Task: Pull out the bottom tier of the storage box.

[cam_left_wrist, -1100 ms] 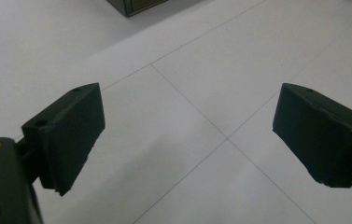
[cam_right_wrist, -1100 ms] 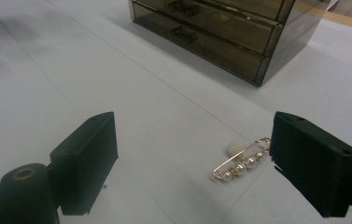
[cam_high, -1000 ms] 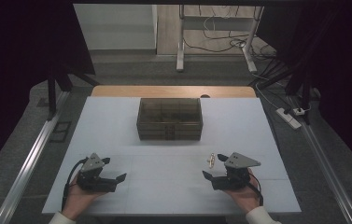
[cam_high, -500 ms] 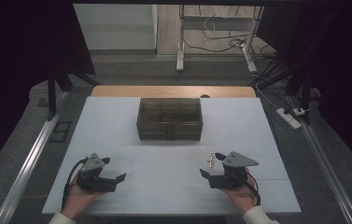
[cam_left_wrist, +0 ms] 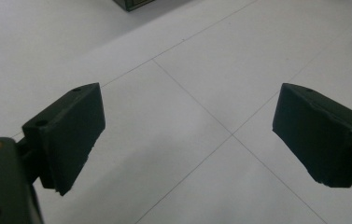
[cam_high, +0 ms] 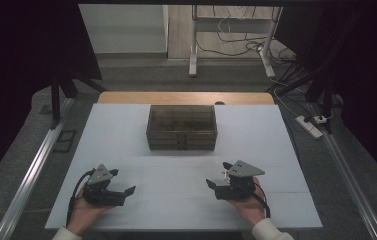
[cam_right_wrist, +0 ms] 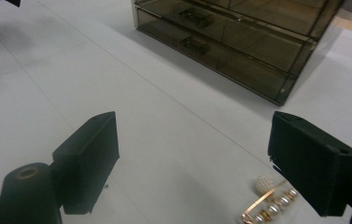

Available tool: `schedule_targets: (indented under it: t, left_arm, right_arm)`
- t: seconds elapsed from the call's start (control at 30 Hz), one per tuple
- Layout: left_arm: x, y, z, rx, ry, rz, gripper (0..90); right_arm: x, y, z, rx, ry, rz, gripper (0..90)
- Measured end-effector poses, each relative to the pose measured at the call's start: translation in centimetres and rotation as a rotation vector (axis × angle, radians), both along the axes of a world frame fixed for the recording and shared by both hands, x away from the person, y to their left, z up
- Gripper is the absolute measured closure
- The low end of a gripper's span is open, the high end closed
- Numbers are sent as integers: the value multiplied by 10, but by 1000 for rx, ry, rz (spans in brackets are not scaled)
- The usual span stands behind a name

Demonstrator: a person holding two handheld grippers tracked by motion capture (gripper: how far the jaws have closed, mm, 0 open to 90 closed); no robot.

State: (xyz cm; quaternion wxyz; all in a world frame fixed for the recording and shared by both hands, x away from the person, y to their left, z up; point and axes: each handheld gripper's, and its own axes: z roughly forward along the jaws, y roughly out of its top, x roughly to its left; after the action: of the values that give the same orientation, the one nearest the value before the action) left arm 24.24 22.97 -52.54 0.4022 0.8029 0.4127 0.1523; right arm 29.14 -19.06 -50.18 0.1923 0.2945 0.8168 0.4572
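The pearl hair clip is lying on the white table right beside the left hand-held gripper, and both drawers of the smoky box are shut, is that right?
Not quite: the pearl hair clip lies beside the right hand-held gripper, not the left, as the right gripper view shows. It is on the white table, and both drawers of the smoky box look shut.

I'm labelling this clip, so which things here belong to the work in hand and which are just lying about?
In the work:
pearl hair clip, beside the right hand-held gripper
smoky drawer box

Lying about:
power strip on the floor
cables under the far desk
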Motion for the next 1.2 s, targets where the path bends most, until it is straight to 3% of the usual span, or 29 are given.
schedule_targets:
  t: [0.63,1.2]
  left_arm:
    - [0,1,-1,7,-1,1,92]
    - [1,0,-1,0,4,-5,92]
  right_arm:
    - [3,28,-8,-31,20,39,162]
    - [4,42,-10,-40,27,47,162]
